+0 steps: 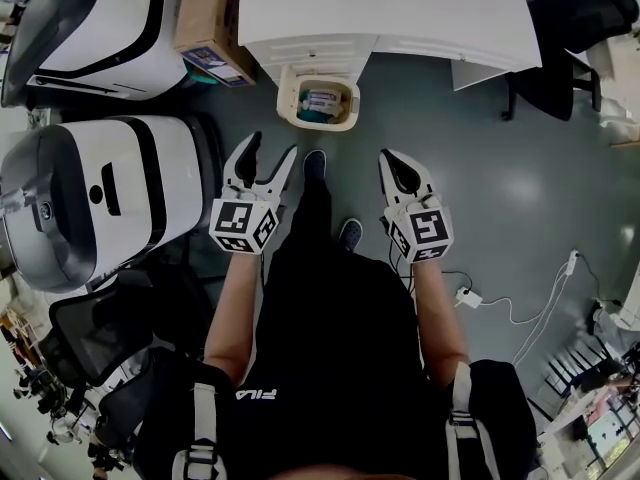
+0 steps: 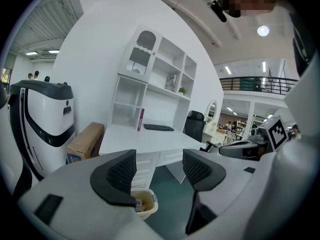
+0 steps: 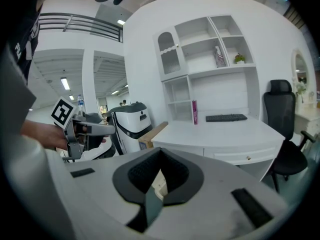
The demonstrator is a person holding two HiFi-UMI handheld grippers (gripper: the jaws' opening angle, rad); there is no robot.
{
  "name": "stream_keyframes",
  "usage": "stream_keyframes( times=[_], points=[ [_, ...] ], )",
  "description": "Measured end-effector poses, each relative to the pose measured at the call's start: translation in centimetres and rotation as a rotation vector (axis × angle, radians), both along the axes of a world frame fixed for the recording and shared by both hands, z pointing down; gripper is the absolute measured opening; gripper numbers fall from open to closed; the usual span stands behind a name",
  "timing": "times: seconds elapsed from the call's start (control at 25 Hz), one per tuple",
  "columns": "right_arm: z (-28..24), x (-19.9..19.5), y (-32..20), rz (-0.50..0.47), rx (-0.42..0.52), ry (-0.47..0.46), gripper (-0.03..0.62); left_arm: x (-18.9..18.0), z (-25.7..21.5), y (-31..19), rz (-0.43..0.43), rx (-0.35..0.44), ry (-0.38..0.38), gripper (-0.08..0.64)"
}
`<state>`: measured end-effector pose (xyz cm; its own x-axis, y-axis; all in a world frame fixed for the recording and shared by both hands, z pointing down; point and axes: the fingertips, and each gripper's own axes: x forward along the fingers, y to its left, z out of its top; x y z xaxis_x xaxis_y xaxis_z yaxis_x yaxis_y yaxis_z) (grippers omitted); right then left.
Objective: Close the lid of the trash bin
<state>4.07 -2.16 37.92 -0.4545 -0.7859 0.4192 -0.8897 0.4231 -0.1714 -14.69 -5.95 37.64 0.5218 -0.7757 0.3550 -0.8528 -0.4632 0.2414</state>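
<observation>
A small cream trash bin [image 1: 318, 101] stands on the floor against the white desk, its top open, with rubbish showing inside. My left gripper [image 1: 270, 149] hovers short of it and to its left, open and empty. My right gripper [image 1: 389, 158] is level with it on the right, shut on nothing. In the left gripper view the bin [image 2: 145, 204] shows low between the parted jaws of the left gripper [image 2: 159, 171]. Only a sliver of the bin [image 3: 158, 185] shows under the closed tips of the right gripper [image 3: 160, 153] in the right gripper view.
The white desk [image 1: 400, 18] overhangs the bin, and a cardboard box [image 1: 210, 18] stands left of it. Two large white machines [image 1: 100, 198] crowd the left side. A black chair [image 1: 560, 68] is at the back right. A cable and plug [image 1: 466, 296] lie on the floor.
</observation>
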Motion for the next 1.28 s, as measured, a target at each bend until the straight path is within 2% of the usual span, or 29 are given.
stream_keyframes(
  times=[0.32, 0.48, 0.6, 0.76, 0.88, 1.08, 1.28],
  points=[
    [-1.0, 1.4, 2.4, 0.017, 0.009, -0.009, 0.003, 1.0, -1.0, 2.0, 0.0, 0.014, -0.003, 0.298],
    [-0.5, 1.4, 2.9, 0.014, -0.015, -0.007, 0.003, 0.6, 0.9, 1.3, 0.008, -0.004, -0.042, 0.298],
    [0.9, 1.3, 2.9, 0.003, -0.044, 0.005, 0.003, 0.0, 2.9, -0.3, -0.012, -0.028, -0.044, 0.298],
    [4.0, 0.6, 2.1, -0.009, -0.078, 0.056, 0.003, -1.7, 7.8, -2.9, -0.059, -0.076, -0.065, 0.298],
    [6.9, -0.2, 0.3, -0.02, -0.108, 0.051, 0.003, -2.5, 12.5, -5.3, -0.086, -0.134, -0.069, 0.298],
    [11.9, -1.9, -2.8, -0.041, -0.138, 0.061, 0.003, -3.6, 19.3, -9.4, -0.085, -0.19, -0.064, 0.298],
    [18.4, -2.6, -6.2, -0.026, -0.173, 0.051, 0.003, -4.4, 28.4, -13.3, -0.085, -0.26, -0.073, 0.298]
  ],
)
